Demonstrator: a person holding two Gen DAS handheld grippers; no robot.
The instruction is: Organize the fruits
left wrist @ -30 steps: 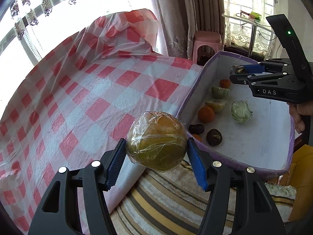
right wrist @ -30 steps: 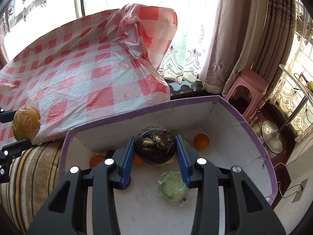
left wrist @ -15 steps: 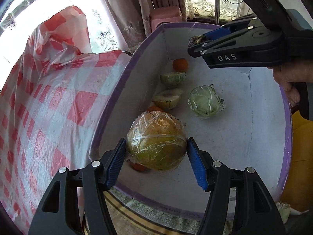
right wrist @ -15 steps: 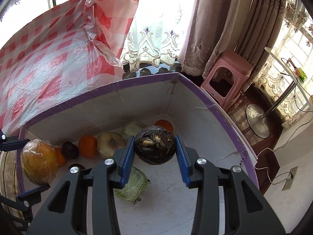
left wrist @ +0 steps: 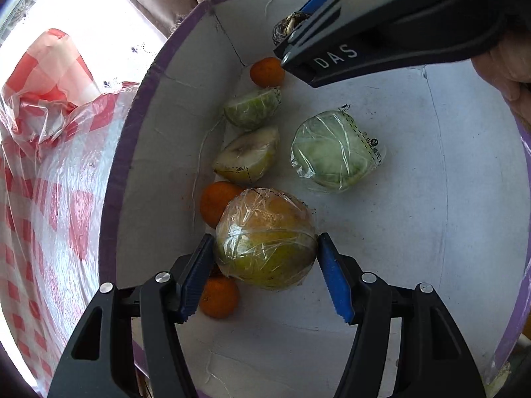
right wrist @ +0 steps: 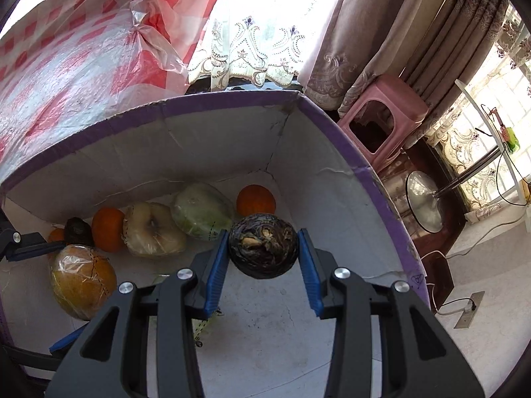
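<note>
here the left gripper (left wrist: 265, 265) points steeply down into the box (left wrist: 448, 232), its blue fingers (left wrist: 195, 278) clenched on a wrapped melon (left wrist: 265, 238) held low over the white floor near the left wall. whether the melon touches the floor cannot be told. the right gripper (right wrist: 264, 258) also tilts down over the box, its fingers (right wrist: 308, 265) grasping a dark ball-shaped fruit (right wrist: 264, 245) above the floor toward the far corner; in the left view it crosses the top, with part of a hand (left wrist: 504, 69) behind it.

along the left wall lie an orange (left wrist: 215, 204) just beside the melon, another orange (left wrist: 220, 298) under the left finger, two wrapped wedges (left wrist: 249, 159), and a third orange (left wrist: 265, 72) in the corner. a wrapped cabbage half (left wrist: 335, 151) sits apart, mid-floor. a small dark fruit (right wrist: 78, 230) lies by the wall. outside the box a red checked cloth (right wrist: 66, 66) drapes to the left, with curtains (right wrist: 365, 33) and a pink stool (right wrist: 381, 116) beyond.
</note>
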